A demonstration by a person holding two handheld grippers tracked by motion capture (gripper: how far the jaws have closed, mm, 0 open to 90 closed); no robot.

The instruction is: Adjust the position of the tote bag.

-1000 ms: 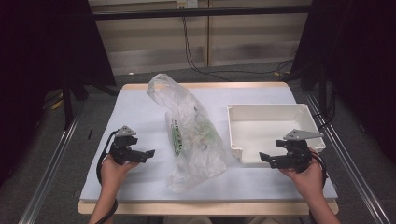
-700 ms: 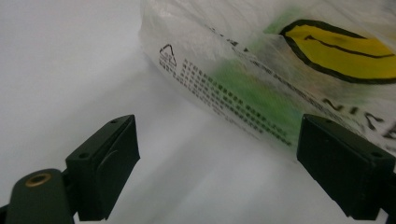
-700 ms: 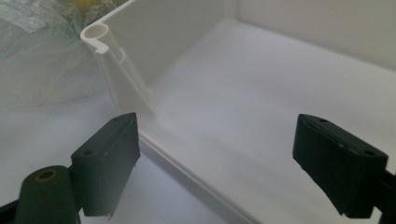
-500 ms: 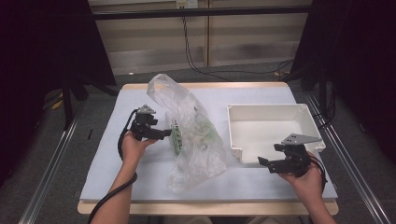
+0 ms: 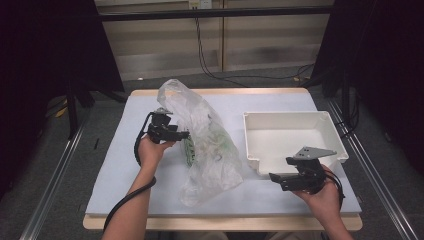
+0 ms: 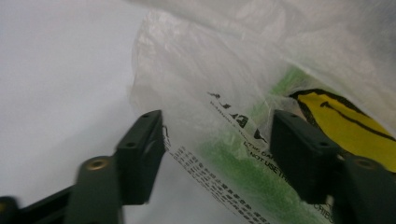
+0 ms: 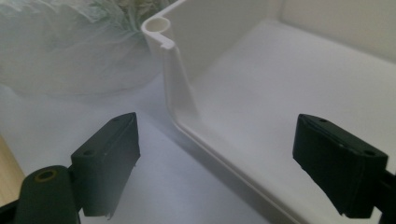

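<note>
Closing around the clear plastic bag (image 5: 205,145), the left gripper (image 5: 182,134) straddles its film, not yet pinching; the right gripper (image 5: 274,178) stands open beside the white tray (image 5: 295,117).

1. Both grippers are matte black: the left gripper (image 5: 184,134) trails a thick black cable (image 5: 125,202) toward the lower left of the frame.
2. The right gripper (image 5: 274,177) has a grey three-cornered plate (image 5: 312,152) on top.
3. Jaw pads are blocky, with small round screws; a brass-coloured rivet (image 7: 45,176) sits at lower left.
4. Forearms are bare, no sleeves.
</note>
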